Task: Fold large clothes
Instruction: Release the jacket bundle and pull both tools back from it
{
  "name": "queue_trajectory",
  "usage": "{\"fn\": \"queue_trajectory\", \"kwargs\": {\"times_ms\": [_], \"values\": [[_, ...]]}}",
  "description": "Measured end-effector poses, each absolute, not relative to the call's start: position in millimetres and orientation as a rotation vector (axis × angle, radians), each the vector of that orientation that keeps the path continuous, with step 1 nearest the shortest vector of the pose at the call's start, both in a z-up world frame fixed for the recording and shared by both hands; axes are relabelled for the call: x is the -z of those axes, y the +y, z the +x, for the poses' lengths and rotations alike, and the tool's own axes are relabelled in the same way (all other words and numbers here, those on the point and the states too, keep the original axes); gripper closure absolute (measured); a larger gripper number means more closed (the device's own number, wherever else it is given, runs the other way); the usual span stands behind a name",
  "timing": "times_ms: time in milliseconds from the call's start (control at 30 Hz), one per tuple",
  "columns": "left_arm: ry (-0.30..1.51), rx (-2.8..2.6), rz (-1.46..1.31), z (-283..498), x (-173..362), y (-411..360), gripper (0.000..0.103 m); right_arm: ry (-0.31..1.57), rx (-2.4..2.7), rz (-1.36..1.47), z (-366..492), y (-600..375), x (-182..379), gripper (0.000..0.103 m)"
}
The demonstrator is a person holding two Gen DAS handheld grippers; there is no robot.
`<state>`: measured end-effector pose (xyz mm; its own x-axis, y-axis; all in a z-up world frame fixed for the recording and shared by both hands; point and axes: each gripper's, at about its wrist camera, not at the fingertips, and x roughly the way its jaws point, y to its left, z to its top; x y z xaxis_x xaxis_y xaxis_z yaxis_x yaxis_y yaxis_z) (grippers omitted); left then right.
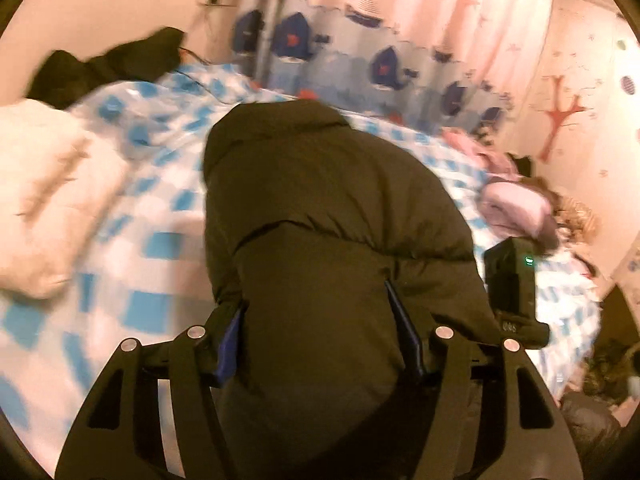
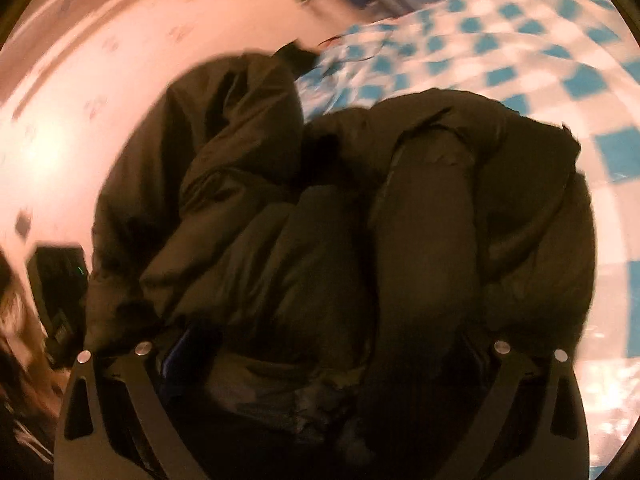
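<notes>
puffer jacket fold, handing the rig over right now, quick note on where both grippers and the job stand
Left gripper: closed on a thick fold of the dark puffer jacket.
Right gripper: jacket bunched between its fingers; tips buried, grip unconfirmed.
Jacket: bundled in front of both grippers, over the blue-checked bed cover. White pillow on the left, pink clothes on the right.
Done: jacket gathered.
Left: lay it flat, finish the fold.

Left gripper: black slotted finger arms, silver round screws at pivots, blue pads. Right gripper: same black arms, silver screws, blue pad partly visible.
</notes>
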<state>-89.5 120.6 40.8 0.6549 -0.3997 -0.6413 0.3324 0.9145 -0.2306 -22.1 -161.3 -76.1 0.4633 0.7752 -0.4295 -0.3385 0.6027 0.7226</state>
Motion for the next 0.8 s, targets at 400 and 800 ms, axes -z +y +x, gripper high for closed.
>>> {"fn": "queue_trajectory", "kwargs": {"times_ms": [400, 800], "values": [[0.869, 0.207, -0.262, -96, -2, 185, 0.022, 0.673, -0.403, 0.485, -56, -174, 10, 0.005], [0.969, 0.213, -0.145, -103, 13, 165, 0.014, 1.041, -0.321, 0.314, -8, -132, 65, 0.007]]}}
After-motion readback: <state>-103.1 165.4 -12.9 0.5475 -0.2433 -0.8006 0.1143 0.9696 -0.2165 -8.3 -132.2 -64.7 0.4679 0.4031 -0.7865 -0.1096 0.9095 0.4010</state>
